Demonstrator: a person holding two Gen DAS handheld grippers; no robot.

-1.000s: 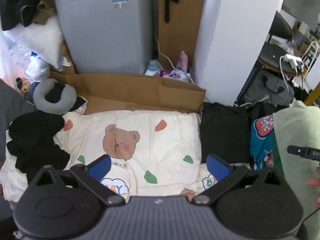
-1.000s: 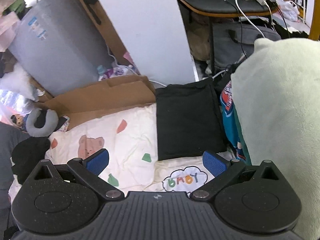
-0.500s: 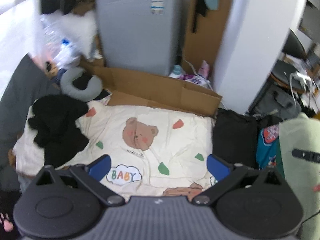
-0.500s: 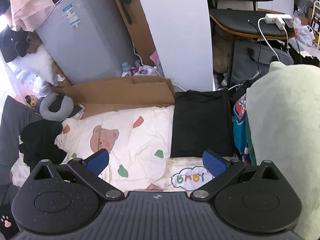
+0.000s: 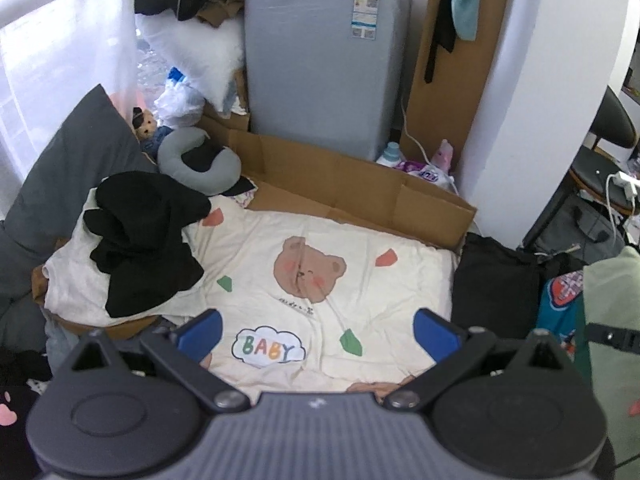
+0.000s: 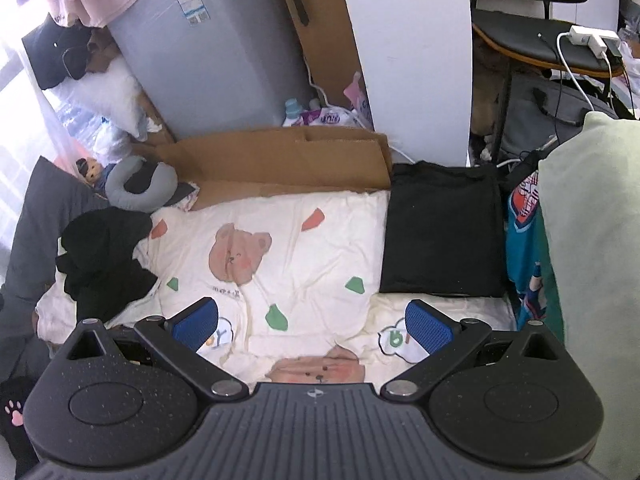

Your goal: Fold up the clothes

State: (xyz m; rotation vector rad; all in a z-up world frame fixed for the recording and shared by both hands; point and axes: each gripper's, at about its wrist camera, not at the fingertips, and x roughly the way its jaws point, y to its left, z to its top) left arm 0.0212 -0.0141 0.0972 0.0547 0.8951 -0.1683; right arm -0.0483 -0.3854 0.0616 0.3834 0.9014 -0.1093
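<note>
Left gripper (image 5: 316, 334), black with blue pads: jaws spread wide, holding nothing, above the cream bear-print quilt (image 5: 320, 264). Right gripper (image 6: 312, 326), same build: jaws spread, empty, over the quilt's near edge. Crumpled black garment (image 5: 140, 236): heaped on a white cloth (image 5: 72, 284) at the quilt's left edge. Folded black garment (image 6: 442, 232): flat at the quilt's right side, beside brown corrugated cardboard (image 6: 280, 160). Grey U-shaped neck pillow (image 5: 196, 164): behind the heap.
</note>
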